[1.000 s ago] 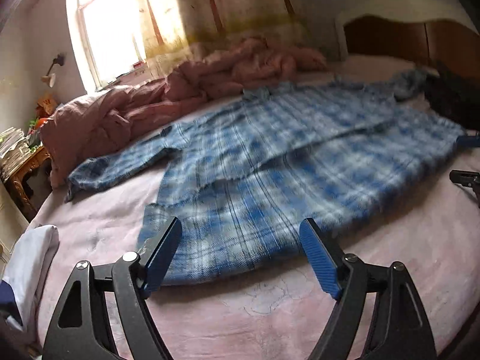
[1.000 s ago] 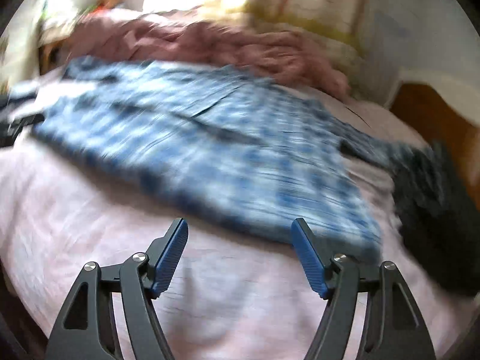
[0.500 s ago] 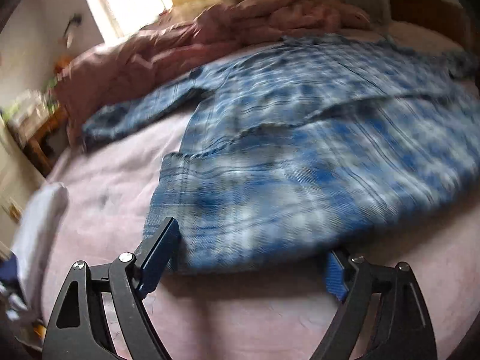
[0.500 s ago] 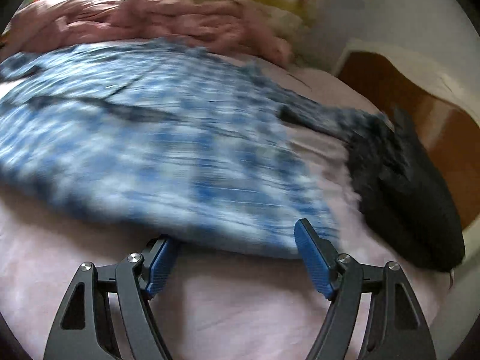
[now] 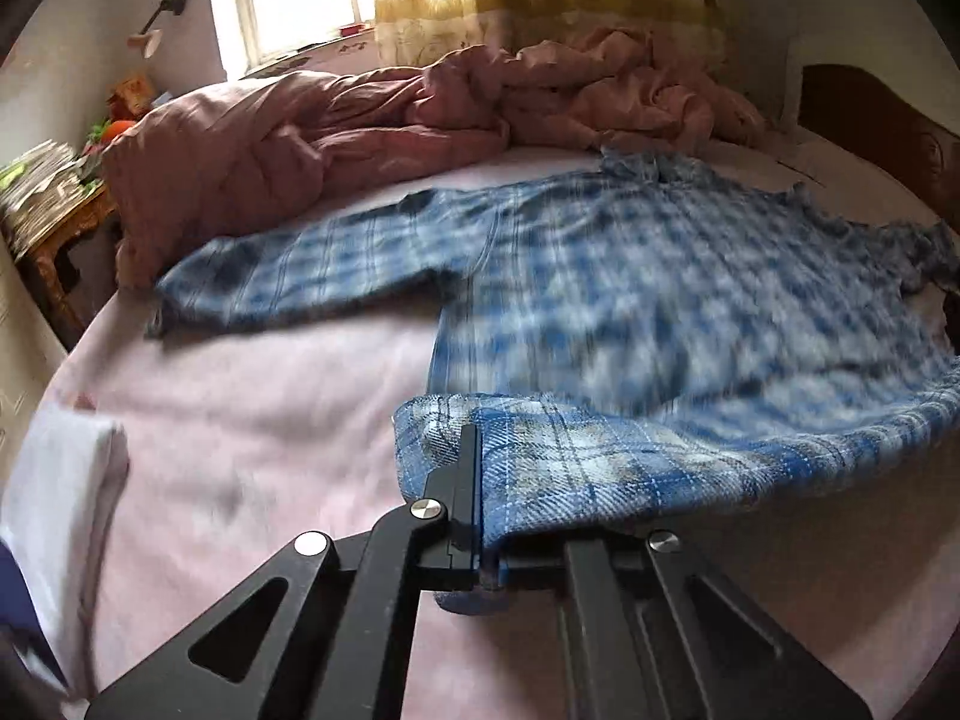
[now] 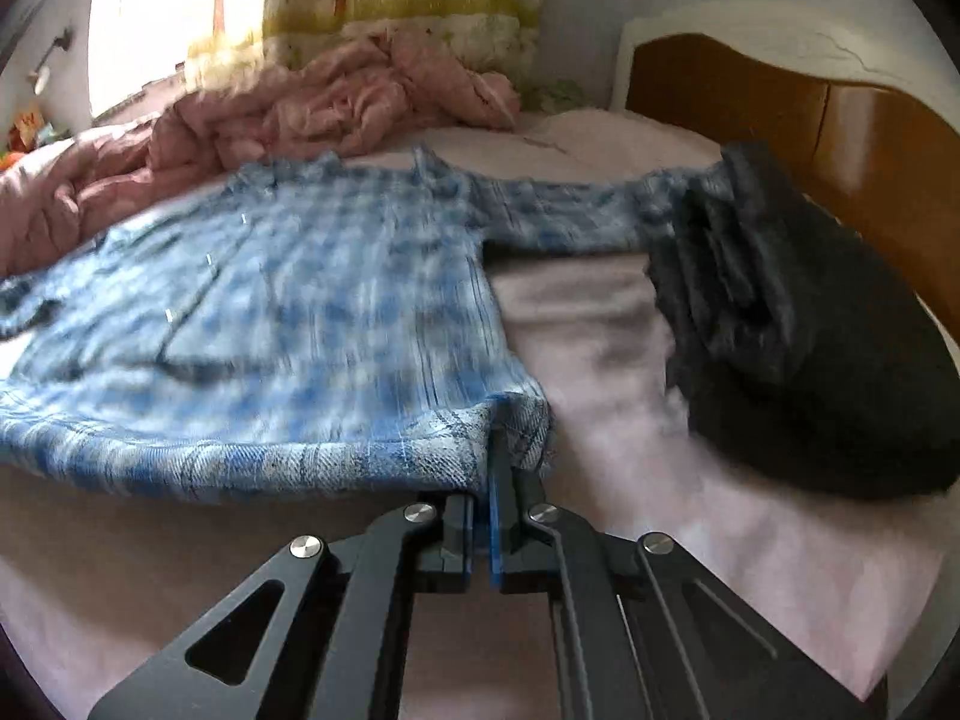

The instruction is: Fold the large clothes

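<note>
The blue plaid shirt [image 5: 630, 276] lies spread across the pink bed sheet [image 5: 252, 408], filling mid-frame. My left claw [image 5: 480, 480] pinches its near hem corner, lifted; my right claw [image 6: 489, 468] pinches the other hem corner. I judge the first fold is starting: next, carry both corners evenly toward the collar, clear of the black garment [image 6: 798, 336] at right.

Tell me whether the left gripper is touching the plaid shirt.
Touching. The left wrist view shows the left gripper shut on the plaid shirt, hem cloth pinched between its fingers.
</note>
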{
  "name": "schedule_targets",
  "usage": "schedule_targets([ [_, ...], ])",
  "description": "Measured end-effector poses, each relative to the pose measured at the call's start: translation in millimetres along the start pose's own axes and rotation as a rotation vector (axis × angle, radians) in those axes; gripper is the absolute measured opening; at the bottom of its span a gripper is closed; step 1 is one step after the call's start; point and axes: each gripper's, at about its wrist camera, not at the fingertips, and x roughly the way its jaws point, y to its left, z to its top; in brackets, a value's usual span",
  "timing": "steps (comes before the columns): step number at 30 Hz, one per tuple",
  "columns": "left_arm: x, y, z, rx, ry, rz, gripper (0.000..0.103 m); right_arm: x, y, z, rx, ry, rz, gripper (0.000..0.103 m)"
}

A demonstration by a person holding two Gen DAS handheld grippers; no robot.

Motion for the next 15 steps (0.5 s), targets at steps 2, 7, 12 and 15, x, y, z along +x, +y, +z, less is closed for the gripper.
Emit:
schedule_targets([
  [2, 14, 0, 25, -0.002, 0.048, -0.012, 0.004, 4, 5, 19, -0.019, -0.024, -0.018, 0.004],
  [7, 59, 2, 75, -0.010, 0.121, -0.003, 0.004, 25, 19, 67, -0.057, -0.046, -0.019, 0.004],
  [12, 96, 3, 90, -0.031, 0.162, 0.009, 0.004, 78, 28, 106, -0.068, 0.025, 0.025, 0.004],
  [15, 109, 5, 94, -0.059, 0.163, 0.013, 0.005, 102, 32, 112, -0.079, 0.041, 0.021, 0.004],
])
